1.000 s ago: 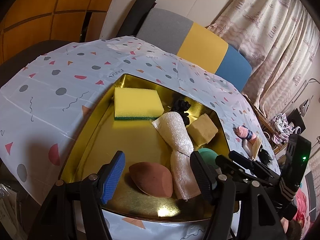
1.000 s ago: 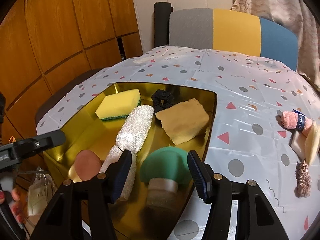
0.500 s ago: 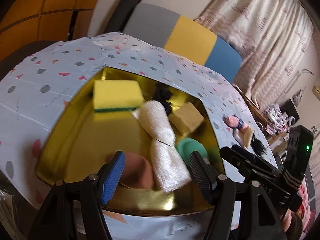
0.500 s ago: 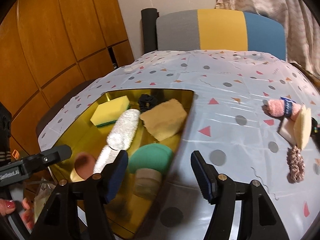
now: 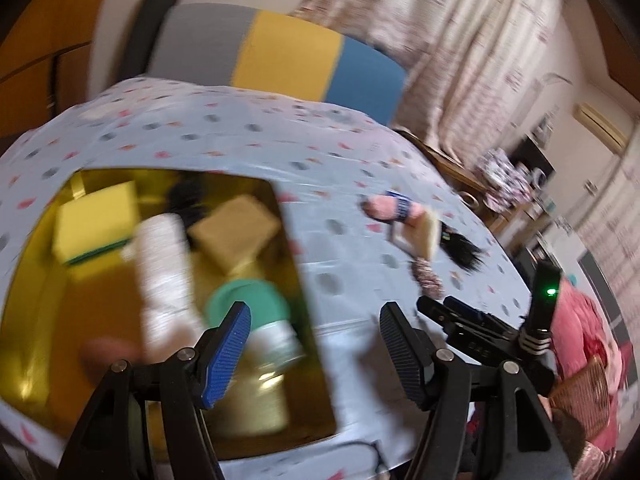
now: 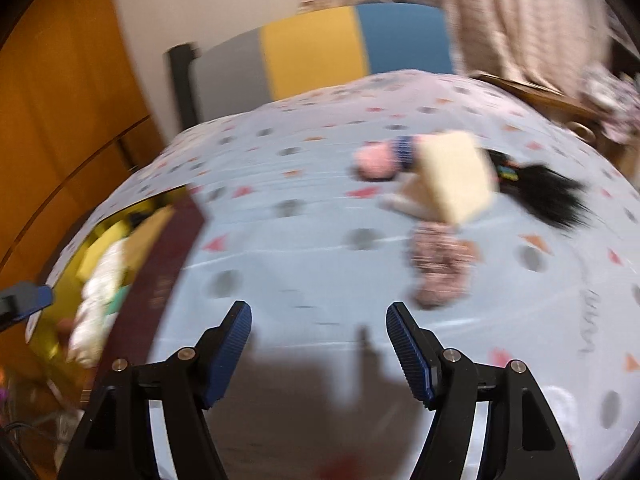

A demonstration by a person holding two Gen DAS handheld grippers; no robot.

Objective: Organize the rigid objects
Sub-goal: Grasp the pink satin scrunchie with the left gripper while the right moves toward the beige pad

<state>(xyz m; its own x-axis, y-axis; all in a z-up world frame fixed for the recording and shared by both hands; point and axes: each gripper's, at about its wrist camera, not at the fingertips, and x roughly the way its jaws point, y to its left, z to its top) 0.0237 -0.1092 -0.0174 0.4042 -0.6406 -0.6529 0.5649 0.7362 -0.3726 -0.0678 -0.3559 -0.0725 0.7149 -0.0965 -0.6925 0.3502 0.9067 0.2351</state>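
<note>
Both views were motion-blurred. The landmark was the gold tray [image 5: 36, 280], which sat on a table under a patterned tablecloth [image 5: 340, 184]. Inside the tray lay a yellow sponge [image 5: 94, 220], a white rolled cloth [image 5: 164, 264], a tan block [image 5: 236, 232], a dark item [image 5: 188, 196] at the far wall, a green-capped container [image 5: 256, 316] at the near right corner and a brownish egg-shaped sponge [image 5: 106, 354] at the near side. The left gripper [image 5: 314, 350] stood released with nothing between its fingers, poised over the tray's near right edge. The right gripper [image 6: 318, 350] stood released over bare cloth, to the right of the tray and apart from it; its jaws had just been opening, with nothing between them. Well to the right of the tray, beyond the right gripper, a cluster lay on the cloth: a pink roll with a blue band [image 6: 380, 158], a cream sponge block [image 6: 456, 176], a black hairpiece [image 6: 548, 196] and a mottled pink scrunchie [image 6: 438, 268]. A striped chair back [image 6: 316, 48] stood behind the table.
</note>
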